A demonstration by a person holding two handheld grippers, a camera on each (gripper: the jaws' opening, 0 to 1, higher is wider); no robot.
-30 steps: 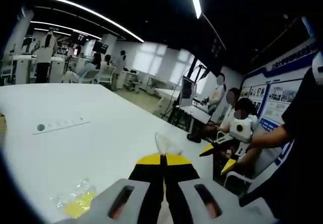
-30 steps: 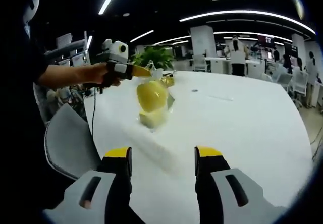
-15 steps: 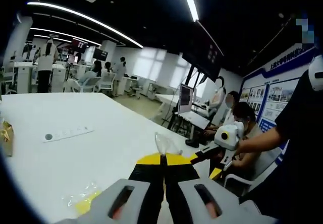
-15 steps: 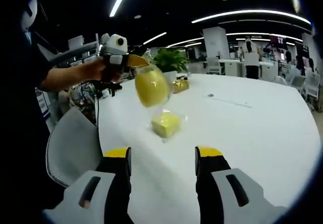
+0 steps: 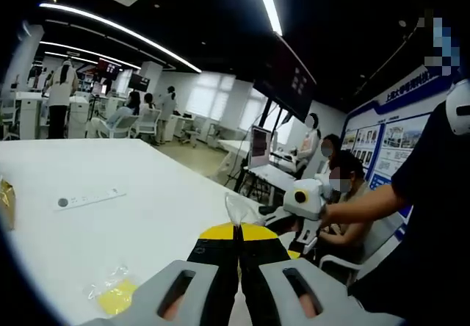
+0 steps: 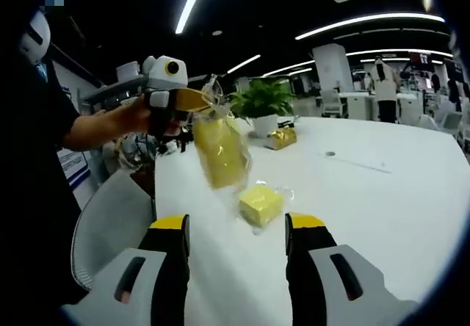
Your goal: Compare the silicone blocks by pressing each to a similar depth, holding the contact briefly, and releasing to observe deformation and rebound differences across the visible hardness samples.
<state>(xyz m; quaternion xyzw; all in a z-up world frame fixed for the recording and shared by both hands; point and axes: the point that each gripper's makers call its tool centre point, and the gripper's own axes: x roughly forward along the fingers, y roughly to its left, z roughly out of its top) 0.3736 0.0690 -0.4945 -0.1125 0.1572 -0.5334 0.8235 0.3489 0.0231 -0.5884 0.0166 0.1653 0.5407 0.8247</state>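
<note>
Two claws are at work over a white bench [image 6: 382, 194]. In the left gripper view, the left claw [image 5: 237, 228] is clenched, its yellow tips pressed together on the crumpled top of a clear plastic bag [image 5: 239, 210]. The right gripper view shows that same left claw [image 6: 197, 100] from outside, held in a hand [image 6: 139, 115], with the clear plastic bag [image 6: 220, 150] hanging below its tips in the air above the bench; a yellow silicone block [image 6: 217, 153] sits inside the bag. The right claw [image 6: 236, 224] is released, its two yellow-tipped jaws standing wide apart with nothing between them, raised above the bench near its edge.

Beyond the right claw, a second yellow block [image 6: 261, 204] in its own clear wrapper lies flat on the bench, just below and beside the hanging bag but apart from it. In the left gripper view this wrapped block [image 5: 117, 296] lies on the bench to the left of the jaws. Farther off stand a green potted plant [image 6: 263, 102] and a gold packet [image 6: 281, 137].
</note>
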